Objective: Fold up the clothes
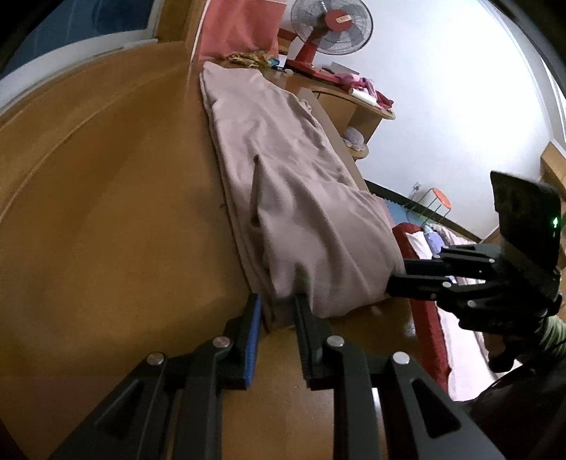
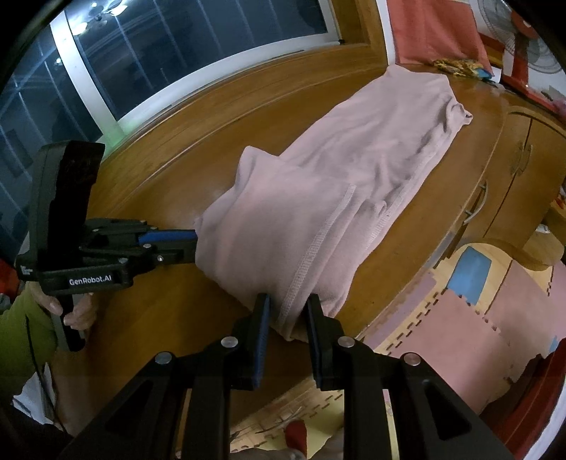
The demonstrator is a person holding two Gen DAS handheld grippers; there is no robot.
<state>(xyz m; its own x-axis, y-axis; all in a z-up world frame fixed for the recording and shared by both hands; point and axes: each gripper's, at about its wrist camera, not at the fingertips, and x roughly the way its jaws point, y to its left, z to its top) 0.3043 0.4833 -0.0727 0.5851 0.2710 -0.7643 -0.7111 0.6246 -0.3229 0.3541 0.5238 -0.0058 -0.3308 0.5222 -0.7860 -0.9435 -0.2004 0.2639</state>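
Observation:
A pale pink garment lies lengthwise on the brown wooden table, its near end lifted. My left gripper is shut on the near left corner of that end; the same gripper enters the right wrist view from the left, pinching the cloth. My right gripper is shut on the near hemmed corner; in the left wrist view the right gripper reaches in from the right, its tips at the cloth. The far end lies flat towards the fan.
A red fan and small items stand at the table's far end. A window runs along the left. A wooden cabinet, foam floor mats, a stool and a hand in a green sleeve lie around.

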